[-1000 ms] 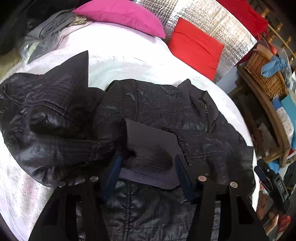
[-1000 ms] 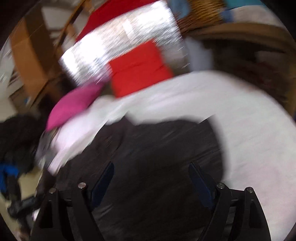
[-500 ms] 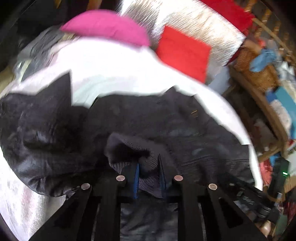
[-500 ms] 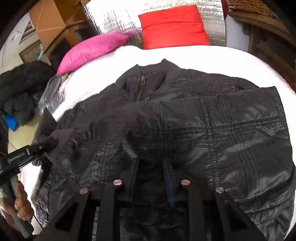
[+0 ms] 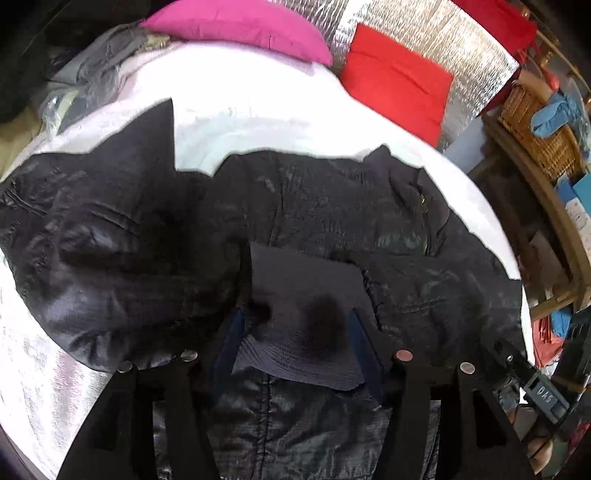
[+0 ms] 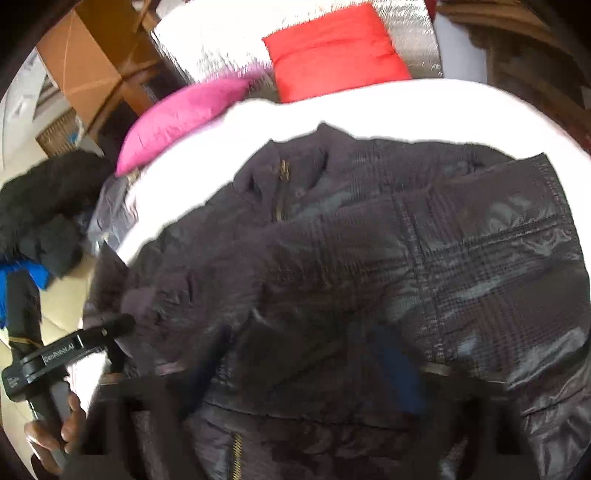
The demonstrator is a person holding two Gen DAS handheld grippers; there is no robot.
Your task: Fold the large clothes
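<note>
A: Left wrist view, items?

B: Dark jacket (image 5: 314, 206), spread across white bed (image 5: 229, 110); collar toward far edge, near red pillow (image 5: 399, 92) and pink pillow (image 5: 236, 22). Ribbed cuff (image 5: 306, 325) laid over jacket middle, between fingers of left gripper (image 5: 295, 343). Jaws just reopened, standing apart; pads flanking the cuff, no pinch visible. Other side of jacket bunched in a heap toward left bed edge.

A: Right wrist view?

B: Blurred. Same jacket (image 6: 369, 258), zip and collar pointing to far edge; one sleeve crossed flat over chest. Right gripper (image 6: 310, 369) low in frame, jaws just spread wide, nothing clamped. Hand (image 6: 62, 424) at lower left, carrying the left gripper.

A: Progress?

B: Judged partway. Done: sleeves brought inward. Left: bunched side to flatten, body to fold over.

A: Room for moving?

B: Bare sheet beyond collar, ample. Little sheet showing past jacket toward wicker basket (image 5: 535, 129) and shelf. Clothing pile (image 6: 40, 206) off bed, clear of work.
</note>
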